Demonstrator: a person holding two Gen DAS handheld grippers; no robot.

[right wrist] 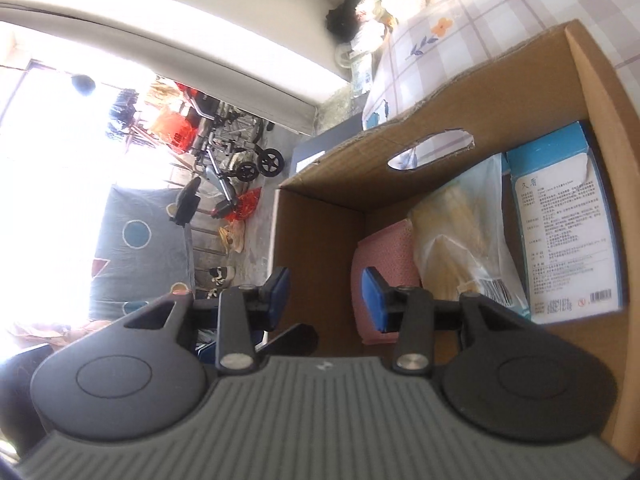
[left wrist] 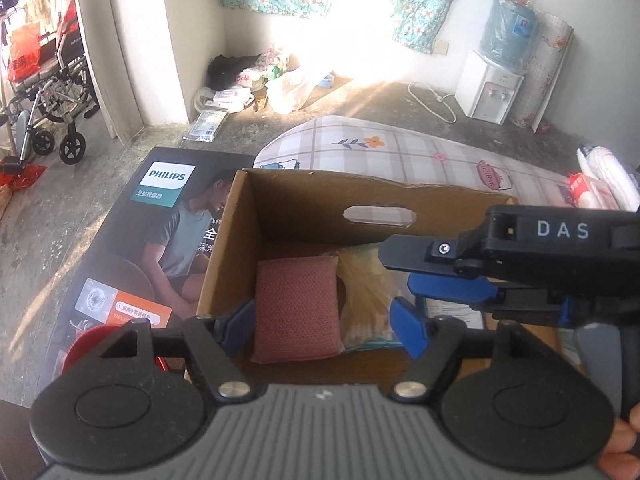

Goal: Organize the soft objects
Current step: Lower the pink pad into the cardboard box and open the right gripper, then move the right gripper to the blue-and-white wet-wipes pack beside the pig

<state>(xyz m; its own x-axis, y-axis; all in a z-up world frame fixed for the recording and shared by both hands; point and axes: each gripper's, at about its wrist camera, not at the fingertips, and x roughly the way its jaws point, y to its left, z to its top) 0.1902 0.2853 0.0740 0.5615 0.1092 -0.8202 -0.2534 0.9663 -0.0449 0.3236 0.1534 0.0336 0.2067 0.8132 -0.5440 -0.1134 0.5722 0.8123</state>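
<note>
Cardboard everywhere you look: the open brown box (left wrist: 280,216) sits right under both grippers, its oval handle cut-out (left wrist: 379,214) facing us on the far wall. Down inside, the pink-red sponge pad (left wrist: 296,312) lies flat on the box floor, and just beside it, touching along one edge, is a clear bag of pale yellow sticks (left wrist: 366,300). From the right wrist view there is also a blue-and-white printed carton (right wrist: 568,232) standing against the side wall, next to that bag. Left gripper (left wrist: 326,328) hangs over the box with its blue fingers (left wrist: 408,330) spread wide, one on each side of the sponge pad and bag from this angle, pressing on nothing. Right gripper (right wrist: 328,300) comes in across it from the side; its blue fingers (right wrist: 374,300) stand narrowly apart and empty, one outside the box wall and the other over the pink pad. A person's fingertips (left wrist: 622,452) show at the lower edge of the left view. Beside the box lies a dark Philips package (left wrist: 160,240), with a plaid cloth with flowers (left wrist: 400,152) spread behind, and a white water dispenser (left wrist: 490,88) stands against the far wall.
</note>
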